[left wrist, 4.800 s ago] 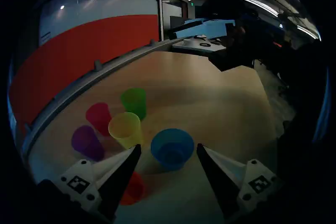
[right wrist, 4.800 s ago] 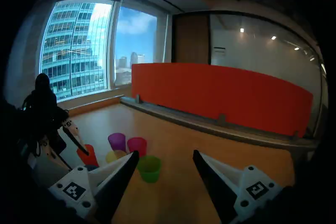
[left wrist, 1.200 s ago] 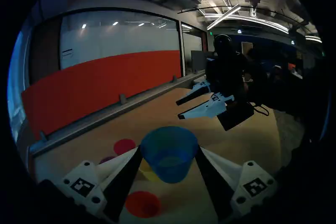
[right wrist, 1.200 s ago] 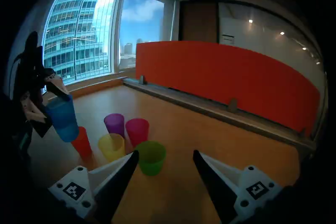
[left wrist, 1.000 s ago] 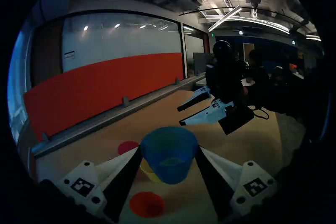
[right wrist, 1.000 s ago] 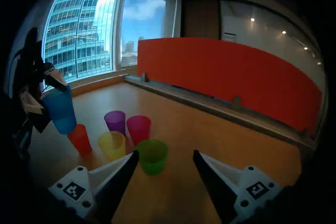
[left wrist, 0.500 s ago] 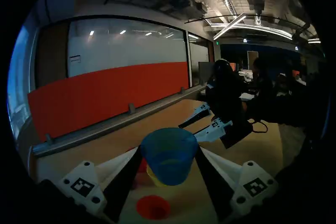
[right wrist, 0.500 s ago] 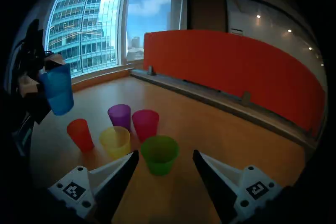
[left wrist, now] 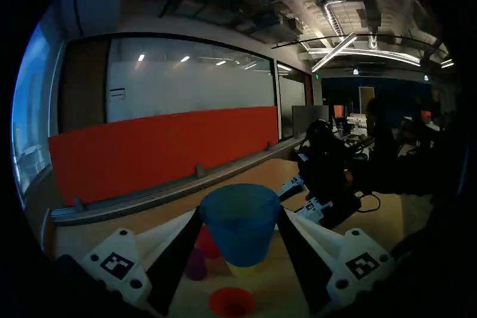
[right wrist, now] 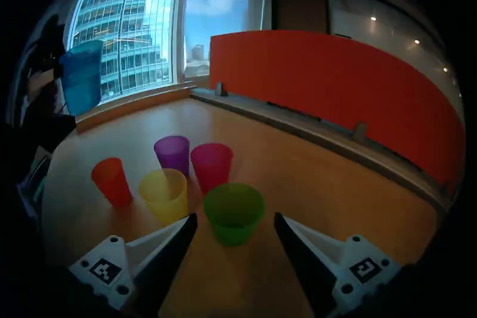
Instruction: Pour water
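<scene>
My left gripper [left wrist: 238,224] pinches the blue cup [left wrist: 239,240] between both fingers, held high above the table [right wrist: 322,187]. My right gripper [right wrist: 234,218] has its fingers spread, and the green cup [right wrist: 234,206] stands just ahead of them. Yellow cup [right wrist: 164,194], magenta cup [right wrist: 211,166], purple cup [right wrist: 173,154] and red cup [right wrist: 111,181] crowd beside it.

The blue cup [left wrist: 240,231] looks like thin, see-through plastic, smooth and faintly glossy, and the green cup [right wrist: 234,212], yellow cup [right wrist: 163,194], red cup [right wrist: 111,181], purple cup [right wrist: 172,154] and pink cup [right wrist: 211,166] look the same. The table [right wrist: 310,181] is smooth, wood-look board with a soft sheen. The left gripper [left wrist: 238,210] has fingers [left wrist: 161,246] of matt white plastic with black inner faces, and the far orange partition [right wrist: 334,79] looks matt.
</scene>
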The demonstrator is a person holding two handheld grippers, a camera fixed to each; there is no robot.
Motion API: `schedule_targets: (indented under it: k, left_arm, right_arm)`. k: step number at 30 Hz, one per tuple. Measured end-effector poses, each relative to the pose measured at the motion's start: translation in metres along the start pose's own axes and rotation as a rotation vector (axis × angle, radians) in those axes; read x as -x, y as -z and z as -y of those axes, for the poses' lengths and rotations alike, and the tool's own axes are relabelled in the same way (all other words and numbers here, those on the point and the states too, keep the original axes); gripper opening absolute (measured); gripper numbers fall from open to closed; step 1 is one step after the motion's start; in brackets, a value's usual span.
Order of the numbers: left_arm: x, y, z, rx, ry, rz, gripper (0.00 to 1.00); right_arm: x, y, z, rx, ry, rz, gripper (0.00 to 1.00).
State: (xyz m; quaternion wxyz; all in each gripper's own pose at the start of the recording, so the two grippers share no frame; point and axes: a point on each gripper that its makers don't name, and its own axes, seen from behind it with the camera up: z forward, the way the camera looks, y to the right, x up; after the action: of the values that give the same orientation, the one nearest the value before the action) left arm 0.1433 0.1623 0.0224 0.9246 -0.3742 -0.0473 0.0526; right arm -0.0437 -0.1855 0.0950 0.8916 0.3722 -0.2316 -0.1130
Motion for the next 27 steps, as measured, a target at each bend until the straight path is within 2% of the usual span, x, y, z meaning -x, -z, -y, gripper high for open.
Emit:
schedule_targets:
  k: [10,18,27]
  left_arm:
    - [-0.019,0.004,0.012,-0.023,-0.005,-0.031,0.87]
    - [-0.027,0.008,0.017,-0.029,0.011,-0.044,0.87]
    - [-0.034,0.012,0.02,-0.038,0.006,-0.05,0.87]
  right_arm:
    - [0.007,-0.009,0.005,-0.013,-0.002,0.019,1.0]
    - [0.01,-0.017,0.008,-0.022,0.001,0.03,1.0]
    - [0.014,-0.028,0.008,-0.021,0.0,0.039,1.0]
